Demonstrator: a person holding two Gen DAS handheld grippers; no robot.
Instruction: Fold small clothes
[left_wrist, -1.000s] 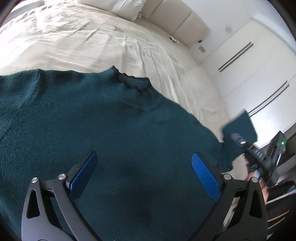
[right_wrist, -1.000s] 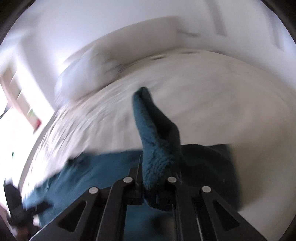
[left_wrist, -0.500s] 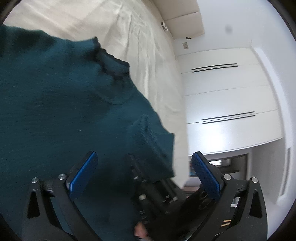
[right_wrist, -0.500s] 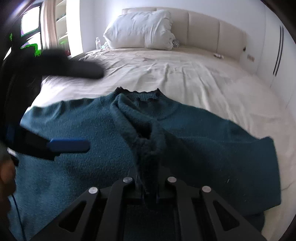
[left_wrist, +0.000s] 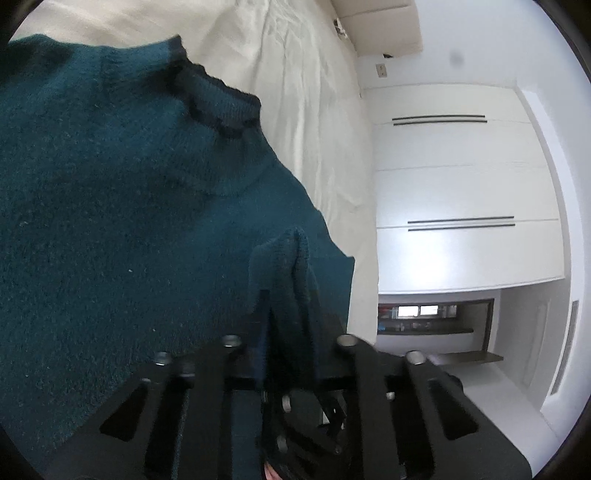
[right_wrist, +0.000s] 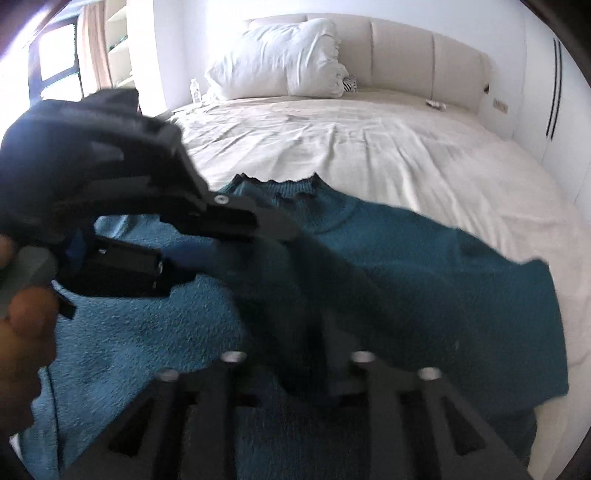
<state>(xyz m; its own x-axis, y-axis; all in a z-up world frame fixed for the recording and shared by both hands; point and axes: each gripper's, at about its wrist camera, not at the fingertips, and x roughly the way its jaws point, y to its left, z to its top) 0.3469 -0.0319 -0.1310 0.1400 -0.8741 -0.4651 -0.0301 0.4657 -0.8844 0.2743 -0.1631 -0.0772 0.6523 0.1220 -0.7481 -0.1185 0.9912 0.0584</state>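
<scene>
While both claws (left_wrist: 286, 314) (right_wrist: 295, 332) pinch teal sweater (right_wrist: 424, 280), cream bed (right_wrist: 369, 147), white pillow (right_wrist: 277, 62), white wardrobe (left_wrist: 461, 184) surround.

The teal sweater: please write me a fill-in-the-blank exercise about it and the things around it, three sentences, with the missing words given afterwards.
1. The sweater is spread out on the ___.
2. The left tongs are ___ on a raised fold of the sweater.
3. In front of the headboard lies a white ___.

Missing words: bed; shut; pillow.
</scene>
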